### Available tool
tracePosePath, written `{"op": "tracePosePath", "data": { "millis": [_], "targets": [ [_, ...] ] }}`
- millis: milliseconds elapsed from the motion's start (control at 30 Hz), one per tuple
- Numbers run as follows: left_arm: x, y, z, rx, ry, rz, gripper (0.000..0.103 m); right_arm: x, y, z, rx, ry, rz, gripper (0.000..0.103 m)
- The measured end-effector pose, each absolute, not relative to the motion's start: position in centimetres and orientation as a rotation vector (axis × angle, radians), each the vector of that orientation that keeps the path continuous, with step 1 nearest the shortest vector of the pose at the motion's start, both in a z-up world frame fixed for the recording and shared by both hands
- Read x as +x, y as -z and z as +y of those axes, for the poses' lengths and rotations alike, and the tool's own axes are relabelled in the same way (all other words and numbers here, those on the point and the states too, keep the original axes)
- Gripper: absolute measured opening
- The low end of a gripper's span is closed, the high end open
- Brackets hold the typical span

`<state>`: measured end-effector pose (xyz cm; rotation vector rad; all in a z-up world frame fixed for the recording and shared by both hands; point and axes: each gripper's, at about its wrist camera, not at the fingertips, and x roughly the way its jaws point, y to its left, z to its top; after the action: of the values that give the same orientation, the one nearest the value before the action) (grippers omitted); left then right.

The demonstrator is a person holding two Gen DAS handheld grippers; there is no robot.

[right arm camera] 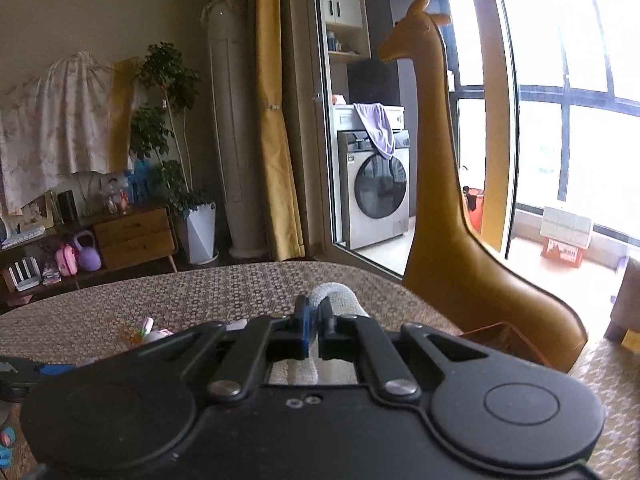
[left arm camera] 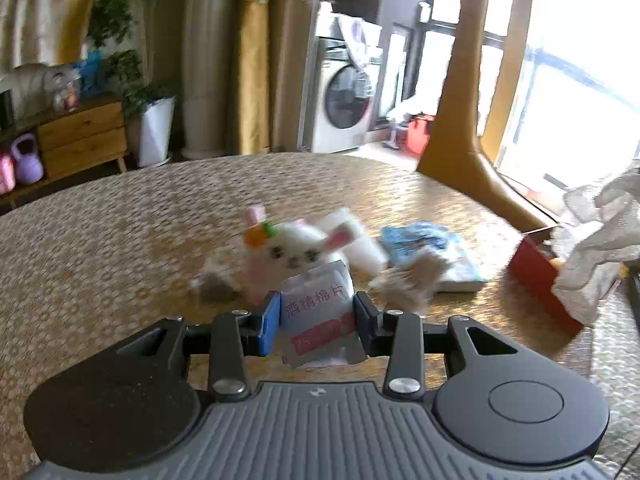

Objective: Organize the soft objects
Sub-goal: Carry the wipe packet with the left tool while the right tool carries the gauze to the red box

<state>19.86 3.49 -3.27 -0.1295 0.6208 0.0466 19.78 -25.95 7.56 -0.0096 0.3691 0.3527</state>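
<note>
Tan table [left arm camera: 100, 240] covering with a small repeating honeycomb pattern. White plush rabbit [left arm camera: 292, 246] with pink ears and an orange-and-green carrot. Pale grey packet [left arm camera: 320, 312] with red lettering and a red band. Light blue packet [left arm camera: 424, 240]. Red box [left arm camera: 536, 280] holding white crumpled cloth [left arm camera: 596, 240]. White gauze roll [right arm camera: 336, 298]. Mustard-yellow giraffe figure [right arm camera: 440, 240]

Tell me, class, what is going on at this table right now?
A person is sorting soft things with a gripper in each hand. The left gripper has its jaws closed on a packet of cotton pads, above the table. The right gripper pinches a white cloth. A toy rabbit, a blue packet and a red box holding white cloth remain on the table.
</note>
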Motion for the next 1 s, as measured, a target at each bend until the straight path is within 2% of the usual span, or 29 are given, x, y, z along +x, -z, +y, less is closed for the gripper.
{"op": "tracePosePath", "data": {
  "millis": [467, 1000],
  "targets": [
    [23.7, -0.1, -7.7, -0.015, 0.169, 0.569, 0.039, 20.8, -9.5, -32.3, 0.04, -0.28, 0.332, 0.003],
    [31.3, -0.2, -19.3, 0.078, 0.342, 0.568, 0.039, 25.5, -6.9, -38.7, 0.104, -0.207, 0.367, 0.003]
  ]
}}
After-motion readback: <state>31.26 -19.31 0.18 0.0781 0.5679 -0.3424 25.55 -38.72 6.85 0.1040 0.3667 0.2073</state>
